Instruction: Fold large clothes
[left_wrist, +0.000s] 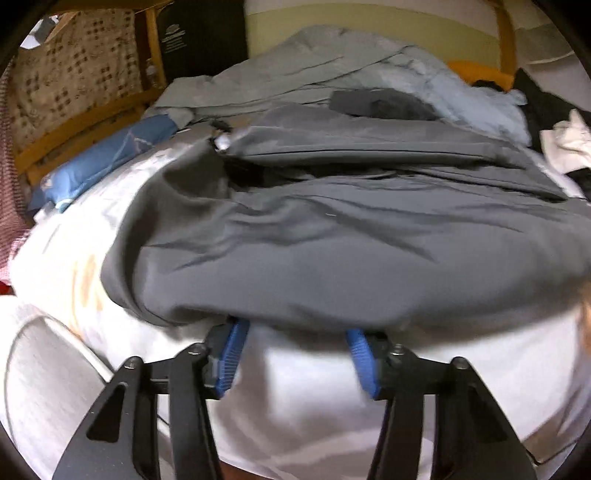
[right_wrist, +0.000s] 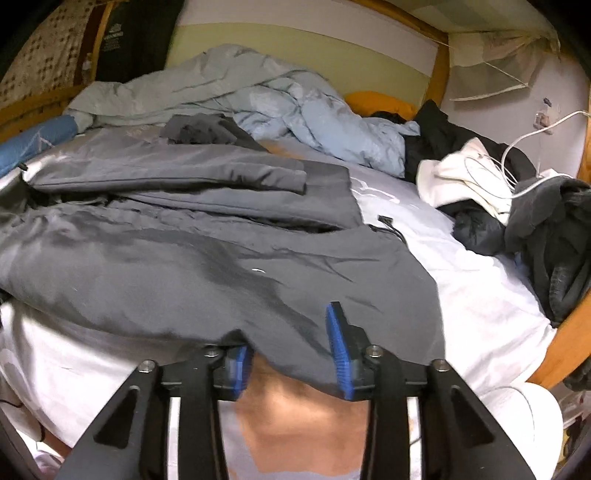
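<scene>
On the white-sheeted bed (right_wrist: 461, 295), the big dark grey padded jacket (right_wrist: 184, 258) lies spread, hem nearest. The left tool (left_wrist: 295, 328) gapes half-wide at that hem, gripping nothing; the right tool (right_wrist: 291, 332), likewise parted, straddles a hem fold, probably for lifting.

Each tool, the left tool (left_wrist: 295, 332) and the right tool (right_wrist: 291, 341), has two black angular arms with triangular cutouts. Silver screw heads sit at the joints. Ribbed blue pads (left_wrist: 360, 360) line the inner faces of the black fingers, at 11 and 1 o'clock from the linkage.
</scene>
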